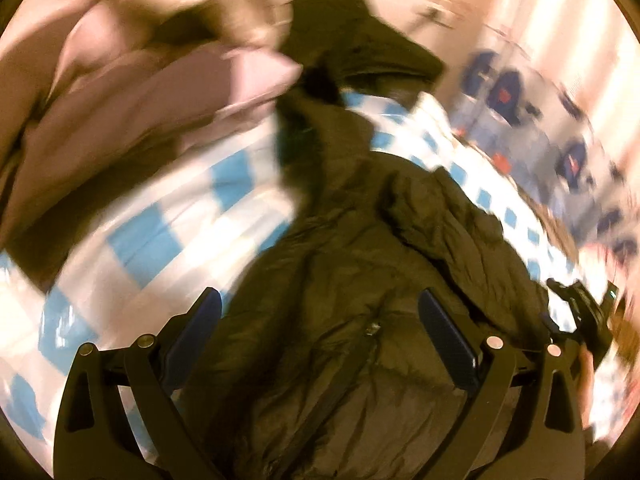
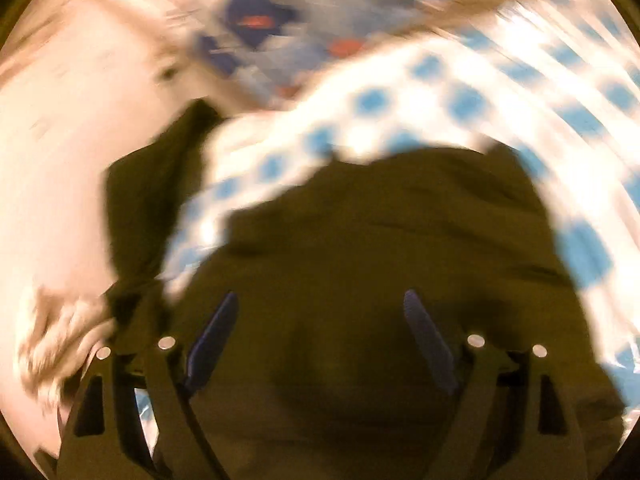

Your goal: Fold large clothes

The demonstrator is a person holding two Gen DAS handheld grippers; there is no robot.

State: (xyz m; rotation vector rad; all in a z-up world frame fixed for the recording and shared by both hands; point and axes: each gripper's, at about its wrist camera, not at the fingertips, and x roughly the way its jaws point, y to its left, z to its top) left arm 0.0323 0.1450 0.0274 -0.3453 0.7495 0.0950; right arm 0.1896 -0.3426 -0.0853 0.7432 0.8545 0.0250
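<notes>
A dark olive padded jacket [image 1: 360, 280] lies spread over a white bedsheet with blue squares [image 1: 152, 236], its hood end reaching toward the far side. My left gripper [image 1: 320, 304] hovers open above the jacket's zipper area, blue pads wide apart and nothing between them. In the right wrist view the same jacket [image 2: 380, 280] fills the lower middle, heavily blurred. My right gripper [image 2: 320, 304] stands open over it, with no cloth pinched between its blue pads. The right gripper's body [image 1: 584, 316] shows at the right edge of the left wrist view.
Pale pink bedding or clothes [image 1: 132, 92] are piled at the upper left. A blue patterned fabric [image 1: 520, 112] lies beyond the sheet at the right. A light wall [image 2: 60, 160] fills the left of the right wrist view. Both views are motion-blurred.
</notes>
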